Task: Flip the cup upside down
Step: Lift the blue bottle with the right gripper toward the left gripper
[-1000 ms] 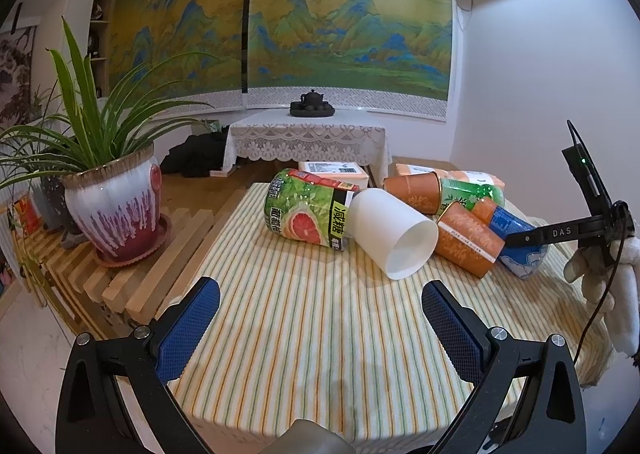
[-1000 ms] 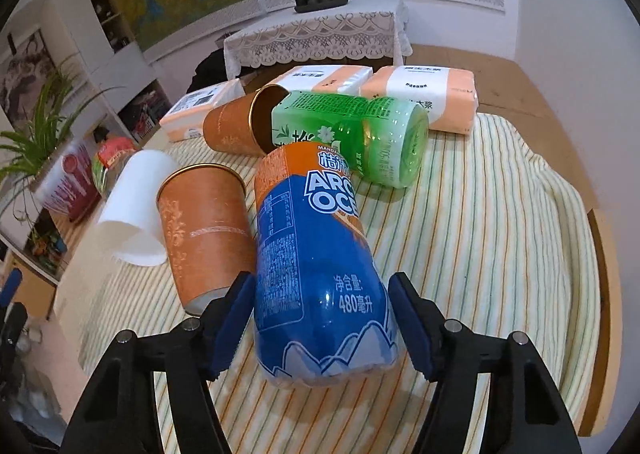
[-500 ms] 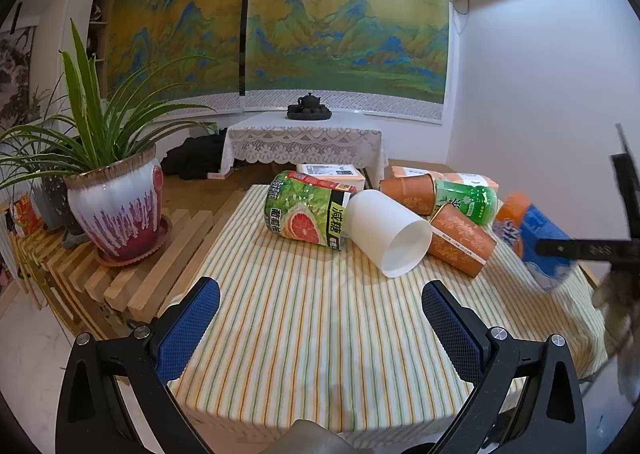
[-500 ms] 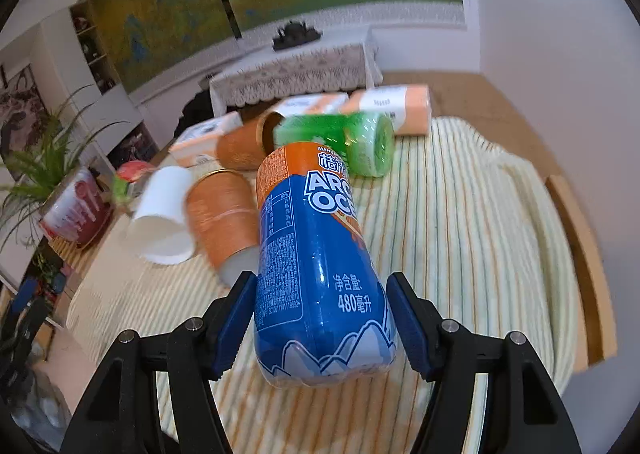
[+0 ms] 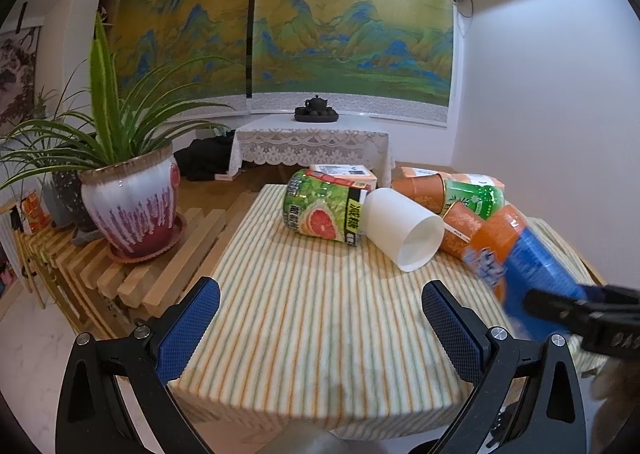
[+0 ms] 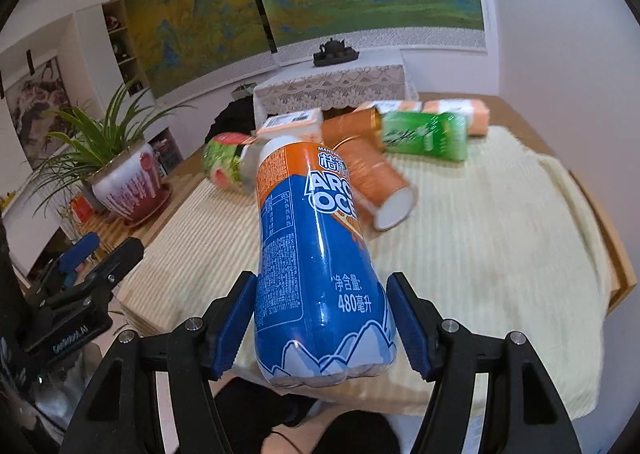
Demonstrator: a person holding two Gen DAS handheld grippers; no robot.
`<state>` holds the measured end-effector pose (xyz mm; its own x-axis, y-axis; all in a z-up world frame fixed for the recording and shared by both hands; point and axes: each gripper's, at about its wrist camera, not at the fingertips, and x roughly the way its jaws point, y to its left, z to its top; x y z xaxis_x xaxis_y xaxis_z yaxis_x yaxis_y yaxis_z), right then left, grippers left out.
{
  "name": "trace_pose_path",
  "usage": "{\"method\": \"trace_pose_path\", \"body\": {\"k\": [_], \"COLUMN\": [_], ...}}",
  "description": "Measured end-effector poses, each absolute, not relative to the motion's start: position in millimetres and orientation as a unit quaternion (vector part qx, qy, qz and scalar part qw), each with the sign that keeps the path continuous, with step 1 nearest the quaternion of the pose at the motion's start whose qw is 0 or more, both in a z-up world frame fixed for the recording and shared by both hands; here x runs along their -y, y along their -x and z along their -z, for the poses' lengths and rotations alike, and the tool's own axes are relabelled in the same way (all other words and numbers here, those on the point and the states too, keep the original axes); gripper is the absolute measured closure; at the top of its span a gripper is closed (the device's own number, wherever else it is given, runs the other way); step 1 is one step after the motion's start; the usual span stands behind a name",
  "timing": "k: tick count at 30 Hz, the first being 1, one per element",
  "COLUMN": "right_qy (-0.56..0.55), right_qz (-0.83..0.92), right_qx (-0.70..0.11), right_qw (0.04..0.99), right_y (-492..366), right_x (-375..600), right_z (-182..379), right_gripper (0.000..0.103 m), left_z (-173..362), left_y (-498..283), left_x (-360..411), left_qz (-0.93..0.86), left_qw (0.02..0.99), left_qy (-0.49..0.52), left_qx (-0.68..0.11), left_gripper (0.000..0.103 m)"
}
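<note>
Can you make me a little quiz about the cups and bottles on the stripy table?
1. True or false: the right gripper holds the blue and orange bottle.
2. How does the white cup lie? A) upright B) on its side C) upside down
3. Fill in: the left gripper is ____ and holds nothing.

Key: 1. True, its fingers press the bottle's sides. 2. B, on its side on the striped tablecloth, beside the green grapefruit can. 3. Open.
</note>
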<state>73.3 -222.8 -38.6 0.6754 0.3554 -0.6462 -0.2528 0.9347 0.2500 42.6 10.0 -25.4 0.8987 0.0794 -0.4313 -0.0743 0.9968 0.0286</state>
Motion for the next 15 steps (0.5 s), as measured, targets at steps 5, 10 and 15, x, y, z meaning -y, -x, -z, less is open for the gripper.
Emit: {"method": "trace_pose_path", "body": {"k": [5,10,15], "right_qy": [-0.097,-0.109,-0.117], "right_qz": [-0.159,-0.137,-0.131], "right_qx": [-0.396,-0.408,-0.415], "right_qw": [0.899,0.896,0.893], "right_y": [-86,-94,-98], "right_x": [197,183,179], "right_z": [56,67,72], "right_gripper": [0.04,0.04,0.038], "left_z": [25,27,28], "left_y": [-37,-34,-31], "left_x": [-18,-26,-25], "left_qz": [-0.046,-0.047,-0.042], "left_qw": [0.974,0.973,0.973], "left_qy": [-0.005,0.001,0.001], "left_qx": [-0.221,-0.225,-0.229], "left_gripper": [0.001,0.001,0.001]}}
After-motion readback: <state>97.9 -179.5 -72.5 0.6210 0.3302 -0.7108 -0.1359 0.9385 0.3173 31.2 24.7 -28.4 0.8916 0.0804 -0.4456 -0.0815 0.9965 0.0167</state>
